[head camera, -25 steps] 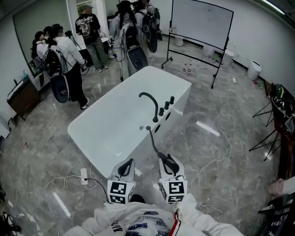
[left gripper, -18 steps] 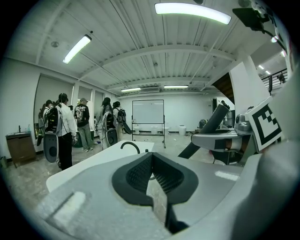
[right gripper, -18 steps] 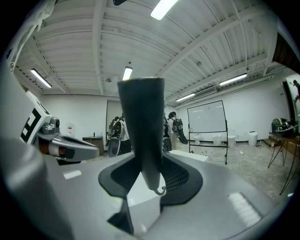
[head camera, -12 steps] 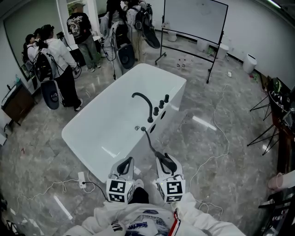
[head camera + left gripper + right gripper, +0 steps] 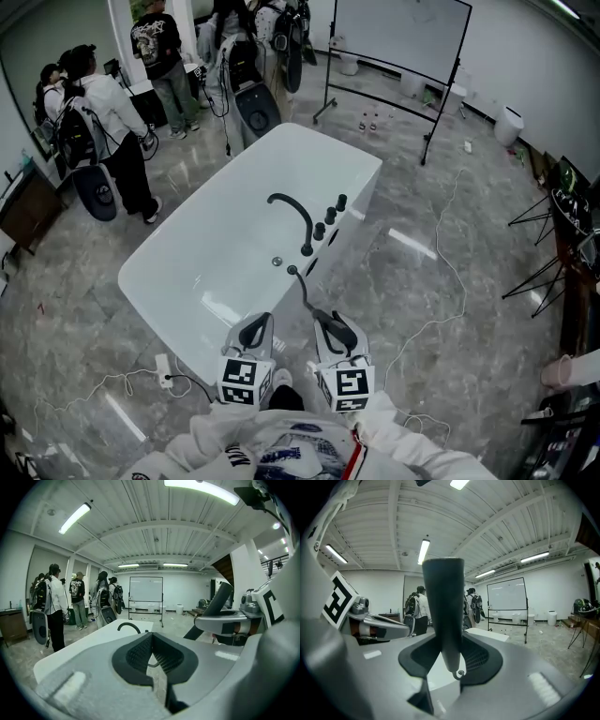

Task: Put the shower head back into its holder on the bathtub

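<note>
The white bathtub (image 5: 309, 142) stands ahead on the grey floor, with a black arched faucet (image 5: 291, 210) and black knobs (image 5: 330, 214) on its right rim. A dark hose (image 5: 302, 286) runs from the rim back to the black shower head (image 5: 339, 330). My right gripper (image 5: 335, 328) is shut on the shower head's handle (image 5: 444, 611), which stands upright between its jaws. My left gripper (image 5: 255, 330) is beside it, shut with nothing between its pads (image 5: 140, 653). Both hang just short of the tub's near end. I cannot make out the holder.
Several people with backpacks (image 5: 103, 122) stand at the back left, beyond the tub. A whiteboard on a wheeled stand (image 5: 398, 42) is at the back. Cables (image 5: 441, 281) and a power strip (image 5: 161, 367) lie on the floor. Tripod legs (image 5: 539, 272) are at the right.
Both grippers have advanced toward the tub's near end, and the tub now lies closer below them. The shower head stays held in the right gripper.
</note>
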Demonstrator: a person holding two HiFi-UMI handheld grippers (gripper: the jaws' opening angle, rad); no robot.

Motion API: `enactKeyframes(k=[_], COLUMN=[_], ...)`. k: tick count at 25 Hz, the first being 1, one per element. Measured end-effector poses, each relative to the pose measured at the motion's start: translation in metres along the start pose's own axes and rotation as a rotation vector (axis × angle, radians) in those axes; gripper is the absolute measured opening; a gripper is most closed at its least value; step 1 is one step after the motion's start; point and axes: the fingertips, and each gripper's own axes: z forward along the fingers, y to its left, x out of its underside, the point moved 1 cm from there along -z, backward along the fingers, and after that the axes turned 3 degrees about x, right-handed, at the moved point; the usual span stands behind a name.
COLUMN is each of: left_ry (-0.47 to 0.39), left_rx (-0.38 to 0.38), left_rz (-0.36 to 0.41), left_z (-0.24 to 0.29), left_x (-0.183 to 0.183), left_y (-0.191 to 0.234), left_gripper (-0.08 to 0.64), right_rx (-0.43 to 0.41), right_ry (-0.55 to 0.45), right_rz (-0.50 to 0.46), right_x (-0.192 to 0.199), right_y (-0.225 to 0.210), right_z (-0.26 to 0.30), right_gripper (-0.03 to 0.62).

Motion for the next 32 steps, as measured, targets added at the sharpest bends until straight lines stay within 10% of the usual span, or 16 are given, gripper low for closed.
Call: enactKeyframes(k=[32], left_ry=[0.03], left_rx=[0.133], left_rz=[-0.059], left_z=[0.099], left_x=[-0.003], left_y=[0.095], left_gripper=[0.0], right_rx=[0.085], right_ry=[0.11], right_rz=[-0.01], right_x=[0.001], right_y=[0.0], right_z=[0.134], right_gripper=[0.137])
